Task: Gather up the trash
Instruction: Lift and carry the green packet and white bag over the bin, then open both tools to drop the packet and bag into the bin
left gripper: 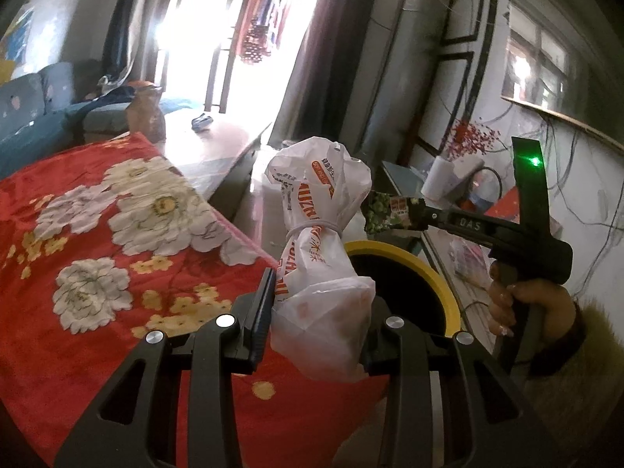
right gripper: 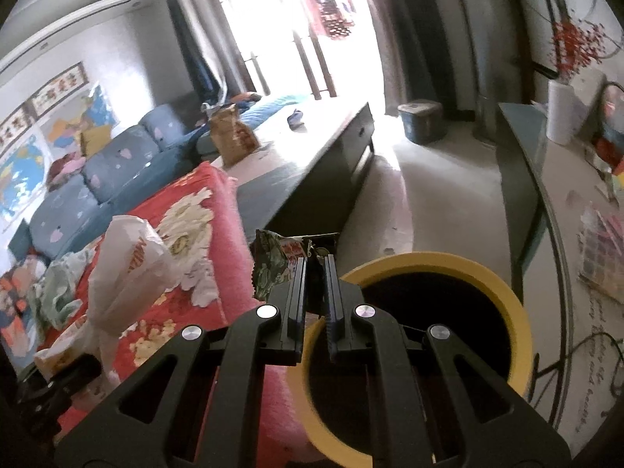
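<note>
The left tool (left gripper: 318, 304) was clamped on one white plastic bag (left gripper: 323, 257), tied around its middle with a band. The bag's long axis stood nearly upright, its puffed top leaning slightly away from the camera, and it hung over the edge of the red flowered blanket (left gripper: 97, 234), just beside the yellow-rimmed bin (left gripper: 425, 269). The right tool (right gripper: 315, 284), its jaws nearly closed, pinched one green snack wrapper (right gripper: 273, 261). The wrapper stuck out forward and to the left past the fingertips, close to the near rim of the bin (right gripper: 468, 269). One bin showed, its dark opening facing up.
</note>
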Available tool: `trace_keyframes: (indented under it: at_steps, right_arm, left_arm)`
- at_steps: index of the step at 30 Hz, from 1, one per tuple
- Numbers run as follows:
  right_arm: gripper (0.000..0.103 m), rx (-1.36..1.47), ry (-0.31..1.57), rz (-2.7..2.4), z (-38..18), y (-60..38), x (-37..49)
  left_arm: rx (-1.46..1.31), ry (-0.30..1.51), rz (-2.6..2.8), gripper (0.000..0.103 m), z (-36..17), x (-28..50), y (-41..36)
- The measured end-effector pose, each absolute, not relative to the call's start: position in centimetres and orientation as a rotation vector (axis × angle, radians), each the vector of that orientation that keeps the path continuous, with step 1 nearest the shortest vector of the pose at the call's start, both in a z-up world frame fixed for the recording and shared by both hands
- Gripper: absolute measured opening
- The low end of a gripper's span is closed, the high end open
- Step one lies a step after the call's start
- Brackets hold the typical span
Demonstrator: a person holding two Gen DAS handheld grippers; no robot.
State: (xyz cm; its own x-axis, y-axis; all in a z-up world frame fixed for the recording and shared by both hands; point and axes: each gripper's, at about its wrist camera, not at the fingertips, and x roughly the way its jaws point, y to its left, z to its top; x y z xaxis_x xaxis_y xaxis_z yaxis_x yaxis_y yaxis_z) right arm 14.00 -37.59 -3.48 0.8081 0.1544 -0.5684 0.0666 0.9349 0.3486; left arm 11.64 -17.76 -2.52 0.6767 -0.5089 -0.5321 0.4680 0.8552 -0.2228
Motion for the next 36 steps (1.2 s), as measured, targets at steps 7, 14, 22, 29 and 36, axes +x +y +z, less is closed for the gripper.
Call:
trace_keyframes:
  at_steps: [7,14,22,29,36]
  right_arm:
    - [0.005,0.383,0.635,-0.024,-4.2,-40.0,13.1]
    - [0.005,0.399,0.637,-0.083,-5.0,-41.8,12.4]
    - [0.005,0.432,0.654,-0.144,-6.4,-44.5,11.9]
    - [0.005,0.453,0.678,-0.189,-7.7,-46.1,11.6]
    - [0.005,0.482,0.716,-0.214,-9.1,-46.9,11.5]
  left_arm:
    - [-0.027,0.622,-0.586,0.034,-2.6,11.7,-20.0]
    - [0.010,0.630,-0.624,0.034,-2.8,11.8,-22.4]
    - [0.044,0.641,-0.670,0.034,-3.5,11.8,-25.2]
    - [0.073,0.656,-0.704,0.034,-4.6,12.2,-27.5]
    - [0.091,0.676,-0.723,0.035,-5.6,12.9,-29.5]
